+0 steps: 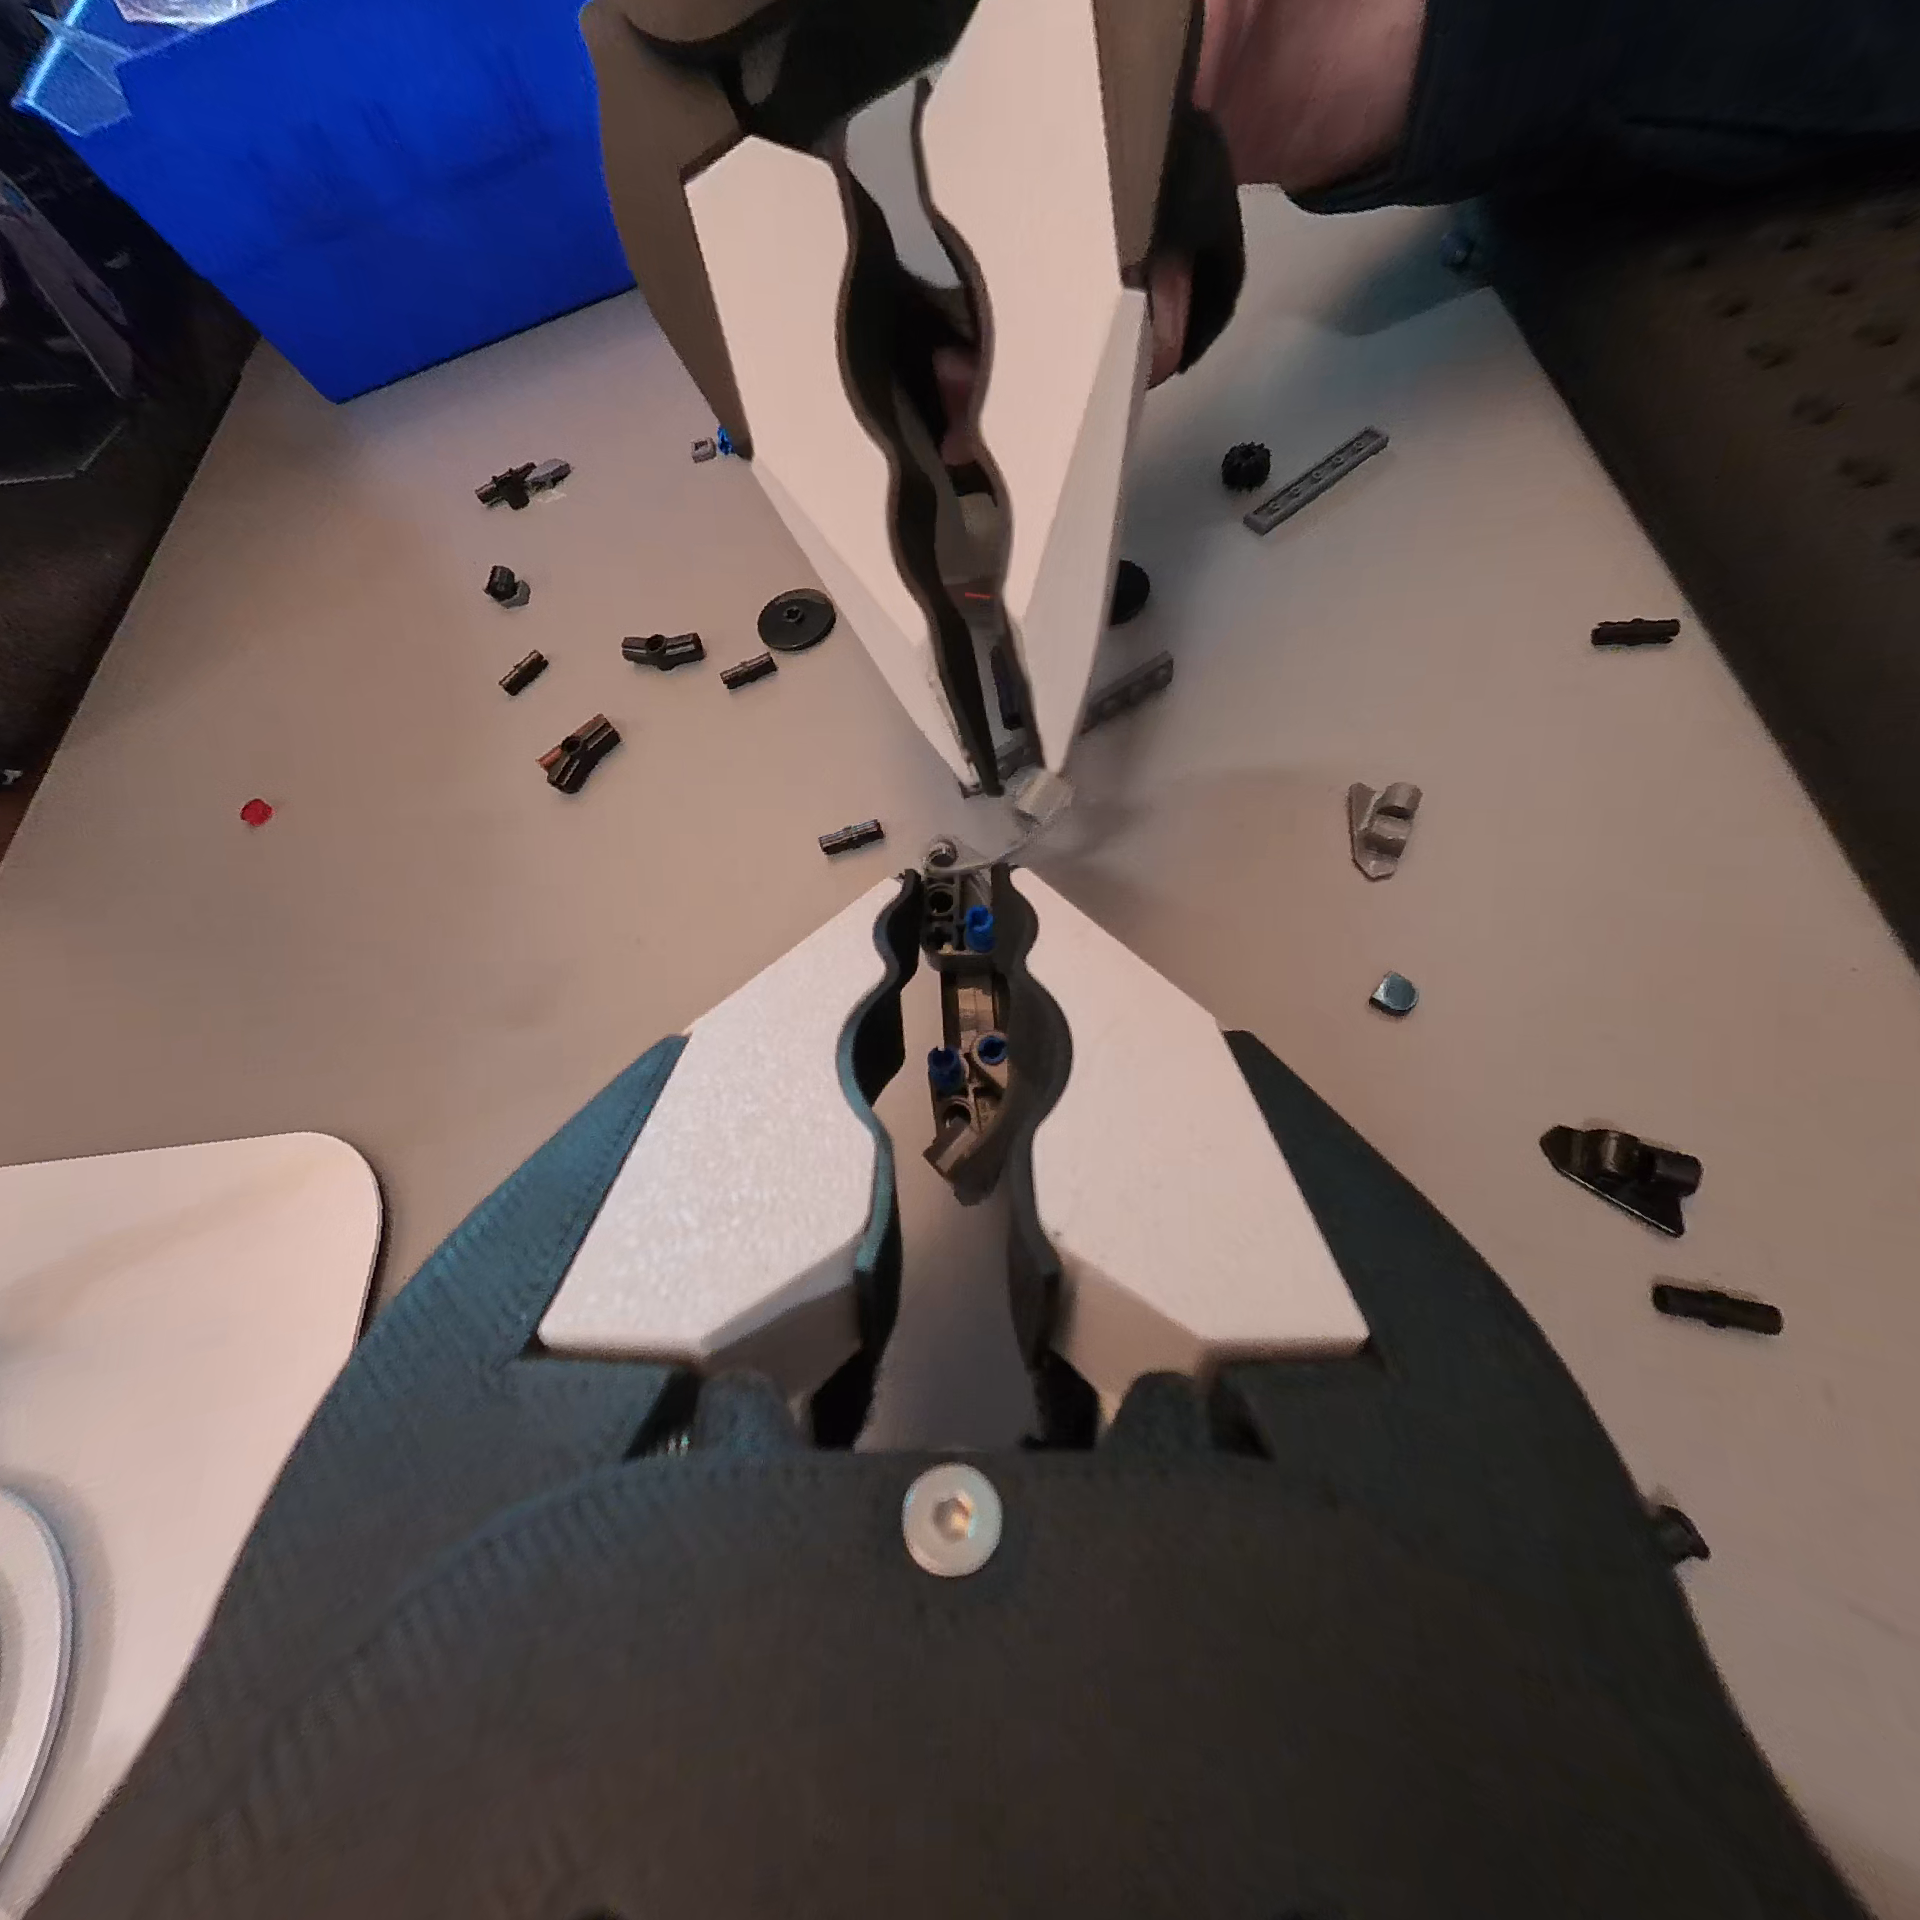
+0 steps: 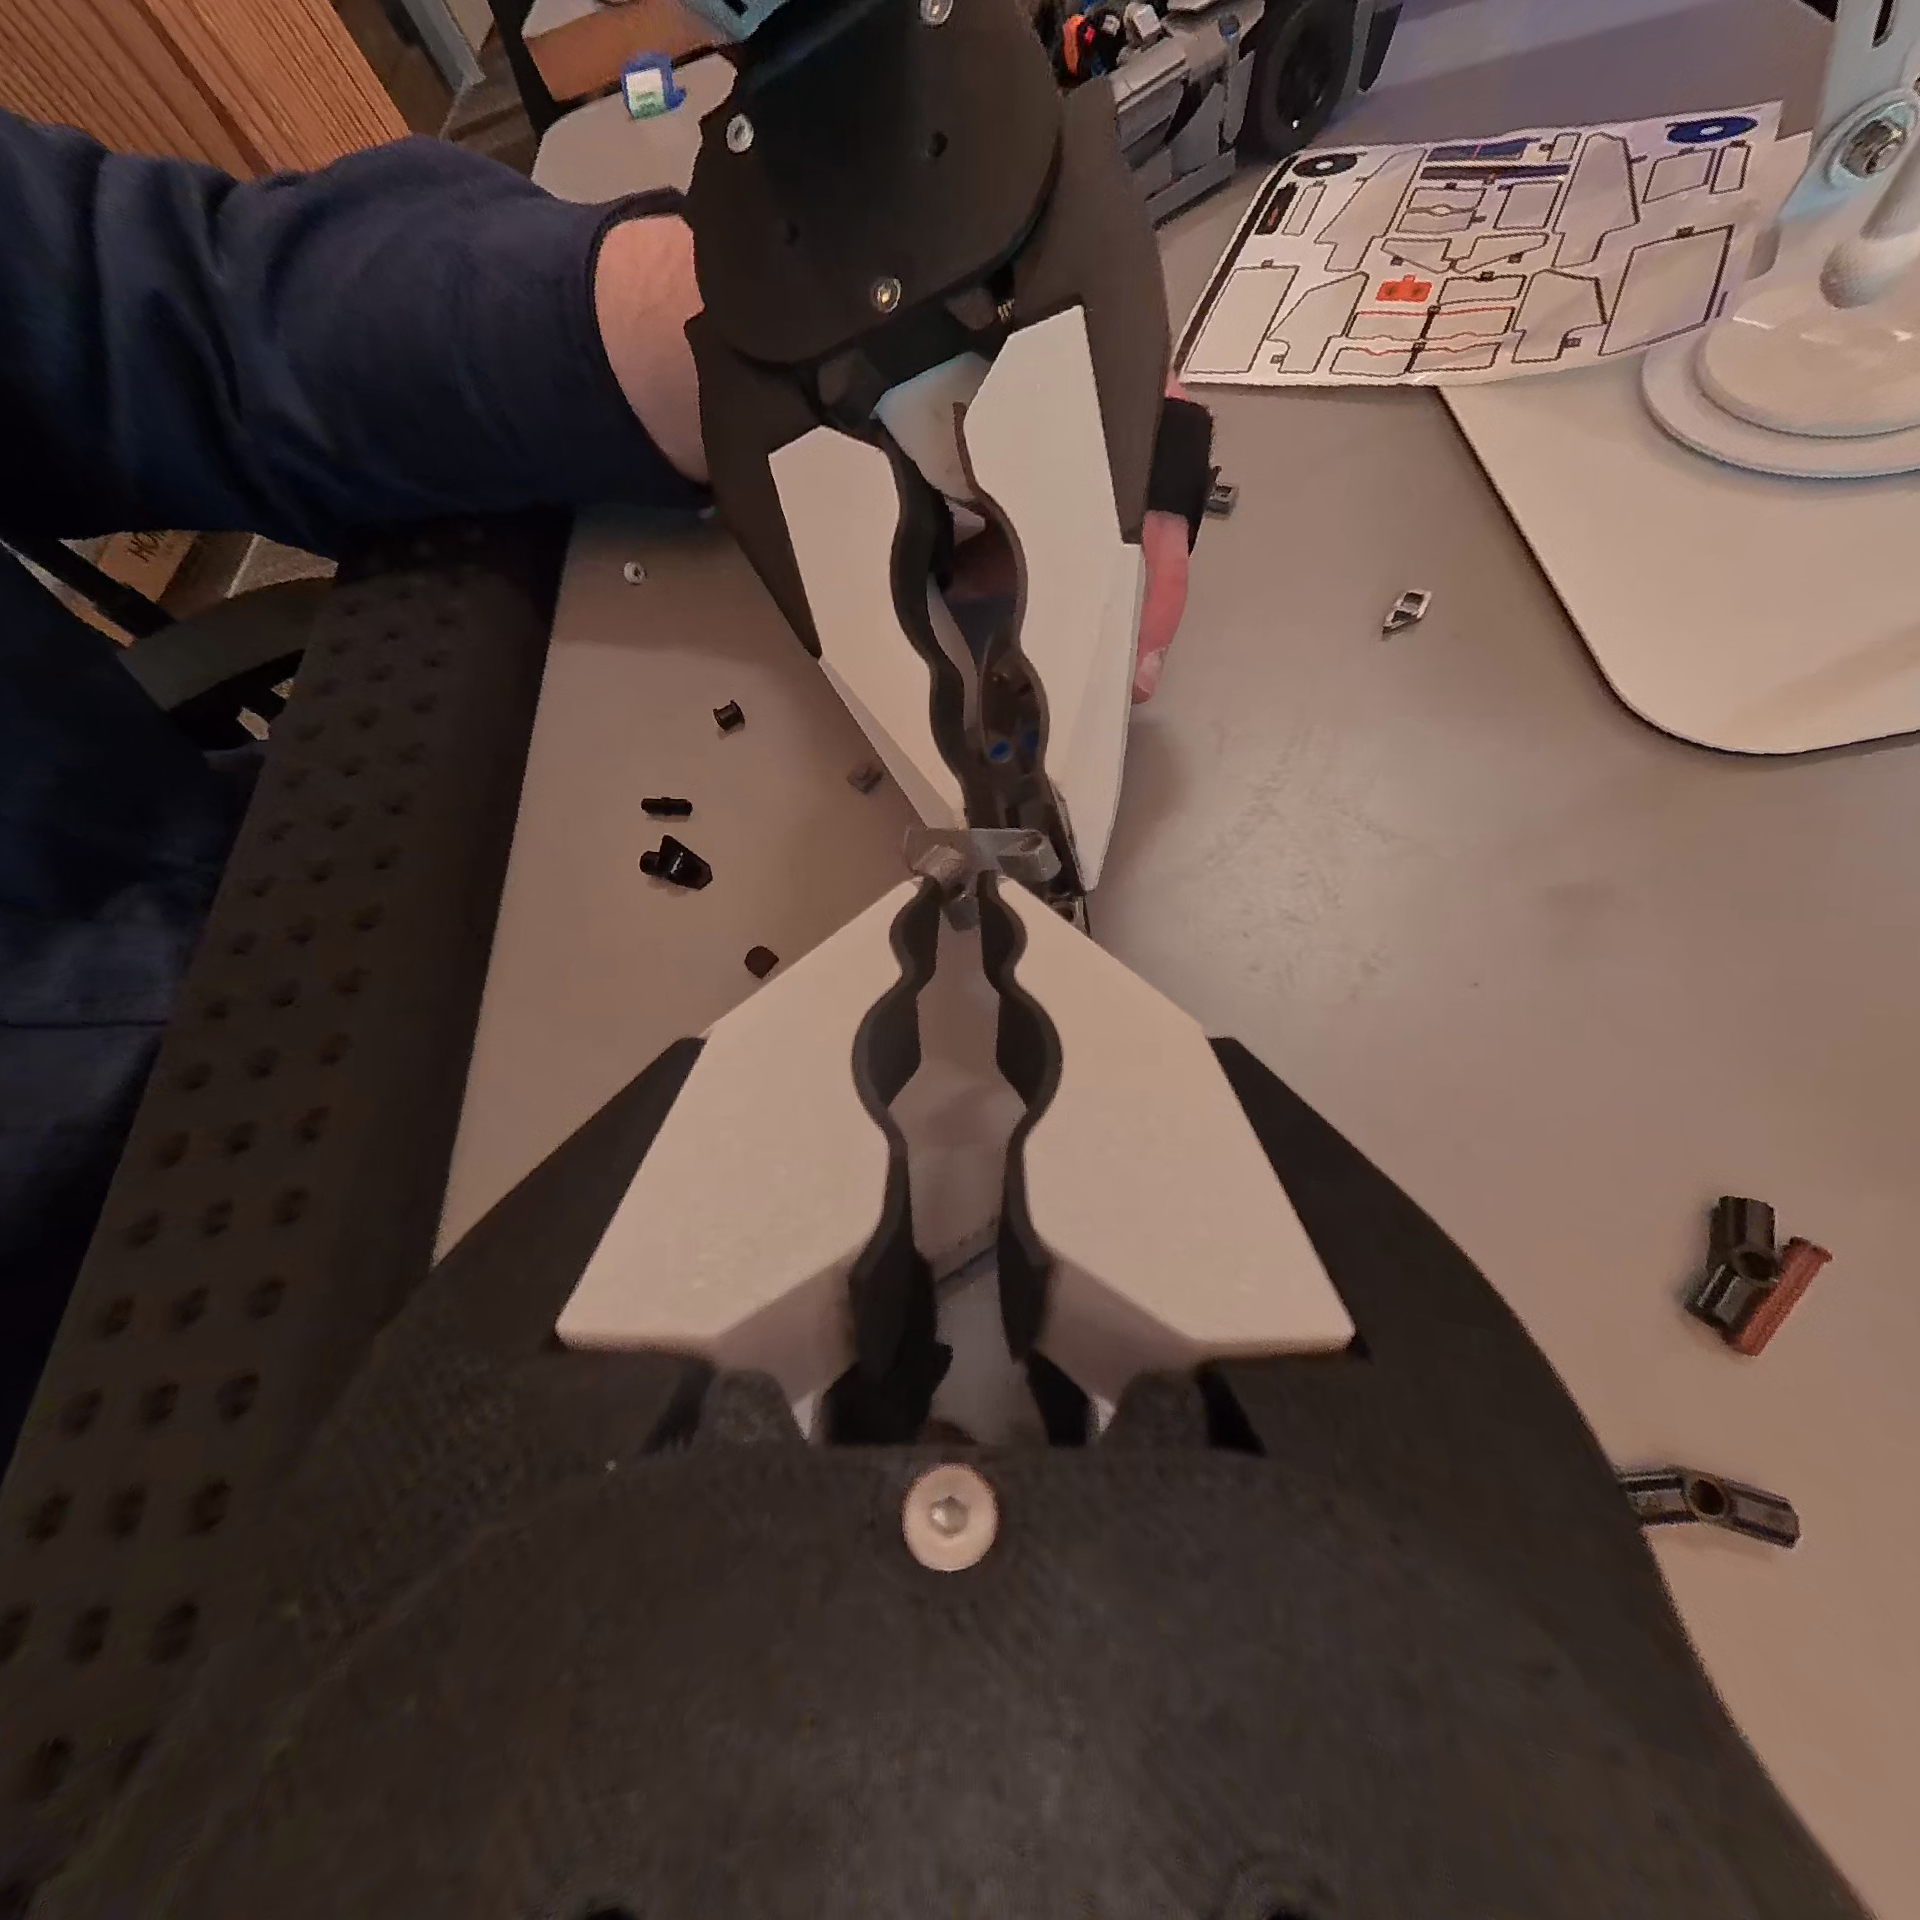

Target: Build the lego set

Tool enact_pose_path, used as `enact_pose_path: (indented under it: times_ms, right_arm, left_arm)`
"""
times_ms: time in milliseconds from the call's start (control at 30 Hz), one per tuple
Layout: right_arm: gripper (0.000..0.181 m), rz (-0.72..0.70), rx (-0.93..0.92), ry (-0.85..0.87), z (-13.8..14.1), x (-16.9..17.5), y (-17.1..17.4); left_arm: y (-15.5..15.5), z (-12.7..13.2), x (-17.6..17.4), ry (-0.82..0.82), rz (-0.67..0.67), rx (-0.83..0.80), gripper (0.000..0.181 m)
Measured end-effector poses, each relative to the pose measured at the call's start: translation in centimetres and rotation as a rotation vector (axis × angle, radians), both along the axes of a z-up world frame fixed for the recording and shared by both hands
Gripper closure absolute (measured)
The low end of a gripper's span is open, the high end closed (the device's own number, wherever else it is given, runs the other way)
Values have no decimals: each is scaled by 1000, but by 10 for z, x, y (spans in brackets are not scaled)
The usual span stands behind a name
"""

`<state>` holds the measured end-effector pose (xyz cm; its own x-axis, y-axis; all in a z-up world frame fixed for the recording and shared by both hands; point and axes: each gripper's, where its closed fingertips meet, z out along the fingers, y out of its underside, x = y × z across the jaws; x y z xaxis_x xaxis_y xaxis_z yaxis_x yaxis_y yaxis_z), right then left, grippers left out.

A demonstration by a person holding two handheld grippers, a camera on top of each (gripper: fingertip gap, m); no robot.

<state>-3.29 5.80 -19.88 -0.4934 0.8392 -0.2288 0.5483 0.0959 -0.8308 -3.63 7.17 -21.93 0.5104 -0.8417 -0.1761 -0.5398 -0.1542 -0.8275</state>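
Note:
My left gripper [image 1: 951, 881] is shut on a dark grey Lego beam assembly [image 1: 971, 1039] with blue pins, held above the table. My right gripper [image 1: 1006, 787] comes in from the top of the left wrist view, tip to tip with the left one, shut on a small light grey piece [image 1: 1042, 800]. In the right wrist view my right gripper [image 2: 951, 896] pinches that grey piece [image 2: 948, 868] at its tips. The piece touches the end of the assembly [image 2: 1003, 748] held in the left gripper [image 2: 1023, 844] opposite. The joint itself is partly hidden.
Loose black and grey Lego parts [image 1: 665, 649] lie scattered on the pale table [image 1: 364, 935]. A blue bin [image 1: 343, 197] stands at one end. A sticker sheet [image 2: 1475, 249], a white stand base [image 2: 1766, 582] and a part-built Lego car [image 2: 1226, 94] are at the other. A black perforated surface [image 2: 260, 935] borders the table. Only a small space, under 4 cm, lies between the two pairs of fingers.

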Motion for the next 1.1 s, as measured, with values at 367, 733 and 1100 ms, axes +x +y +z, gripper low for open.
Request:
enact_pose_path:
  times_ms: [367,733,1100]
  right_arm:
    - [169,6,100,-26,-10,-2,-4]
    - [168,-34,237,-99,-23,9,13]
    - [157,-13,373,-194,-43,26,25]
  left_arm:
    - [0,0,1,-8,2,-12,171]
    - [1,0,-4,8,16,-16,170]
    - [5,-1,-12,2,47,-25,170]
